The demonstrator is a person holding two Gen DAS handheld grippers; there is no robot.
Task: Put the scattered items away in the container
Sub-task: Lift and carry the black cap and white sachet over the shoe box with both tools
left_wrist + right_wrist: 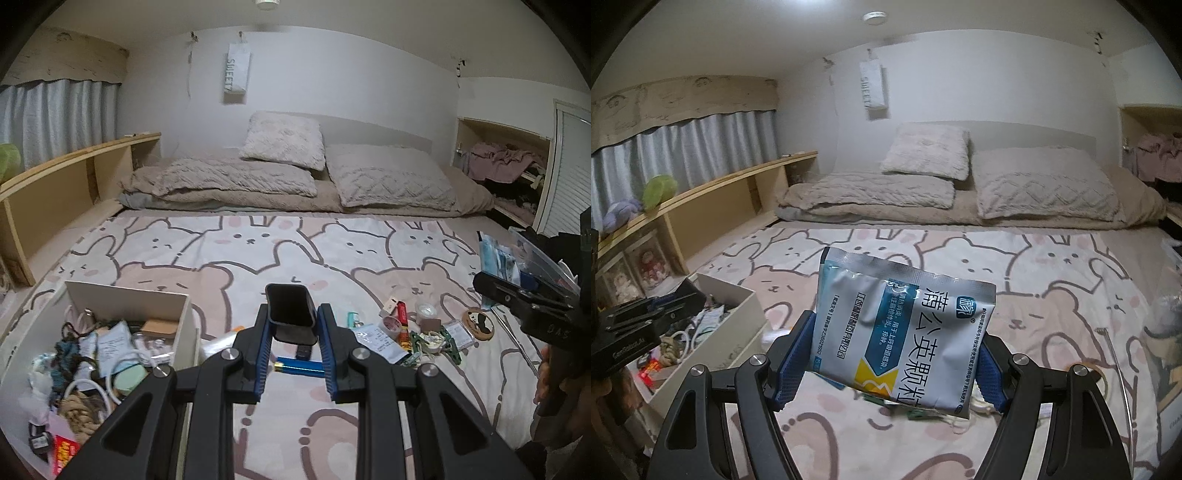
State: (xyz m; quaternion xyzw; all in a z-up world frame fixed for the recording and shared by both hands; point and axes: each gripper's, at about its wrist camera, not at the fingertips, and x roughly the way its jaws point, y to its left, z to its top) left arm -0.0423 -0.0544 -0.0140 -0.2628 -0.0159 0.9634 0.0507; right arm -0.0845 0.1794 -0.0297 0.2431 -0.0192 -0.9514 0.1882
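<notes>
Our left tool (291, 325) is clamped on a small black case (290, 312), its blue pads pressing the case's two sides and holding it above the bed. Our right tool (897, 347) grips a white and blue sachet (897, 325) printed with Chinese characters, the pads squeezing its left and right edges so that the packet stands up tilted in front of the camera. Under the left tool, on the bedspread (258, 258) with its bear and rabbit pattern, lie a blue lighter (299, 366) and a small dark object just behind it. To the right of these we see a loose cluster of scattered items: a receipt-like slip (384, 345), a roll of tape (392, 325), a red and yellow stick pack (404, 325), green clips (452, 347) and a round coaster (479, 324). To the left stands the white container (129, 295), open on top and already crowded with cables, rope, packets and a pale green round case (129, 380); in the right wrist view the same box sits at the lower left, beside the left tool's black body. Farther back lie beige pillows (284, 140) on a folded quilt, a wooden shelf (74, 162) runs along the left wall under grey curtains, and a white paper bag (236, 74) hangs on the far wall.
</notes>
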